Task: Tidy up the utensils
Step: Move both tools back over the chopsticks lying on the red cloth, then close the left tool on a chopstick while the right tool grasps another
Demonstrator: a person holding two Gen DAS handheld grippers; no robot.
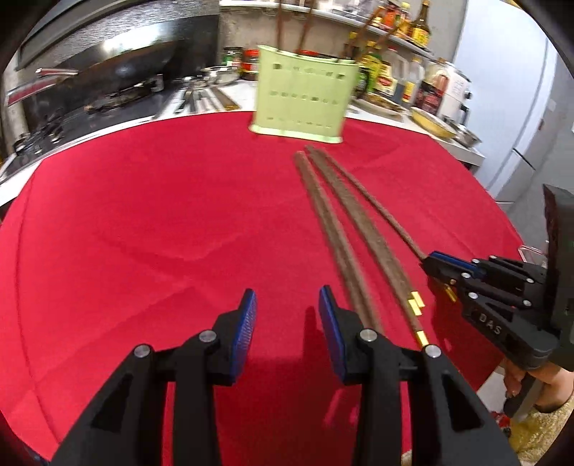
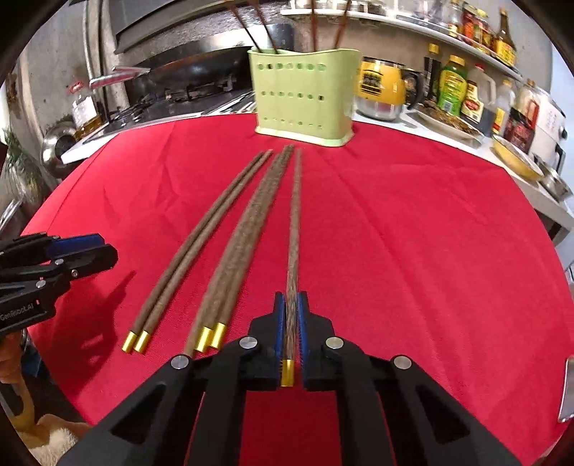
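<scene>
Several brown chopsticks with gold caps lie lengthwise on the red cloth (image 2: pixel 412 233): a pair (image 2: pixel 201 236) to the left and a bundle (image 2: pixel 244 236) in the middle. My right gripper (image 2: pixel 291 297) is shut on a single chopstick (image 2: pixel 295 233) near its gold end, its tip pointing toward the green perforated holder (image 2: pixel 305 96), which has a few chopsticks (image 2: pixel 267 32) standing in it. In the left wrist view, my left gripper (image 1: pixel 287 294) is open over bare cloth, with the loose chopsticks (image 1: pixel 330 222) just right of its right finger. The right gripper (image 1: pixel 428 260) shows there at the right.
The holder (image 1: pixel 305 96) stands at the cloth's far edge. Behind it is a stove with a wok (image 1: pixel 107 71) at left and sauce bottles (image 1: pixel 412 28) on a shelf at right. A yellow kettle (image 2: pixel 380 86) and a yellow bowl (image 2: pixel 516 161) sit on the counter.
</scene>
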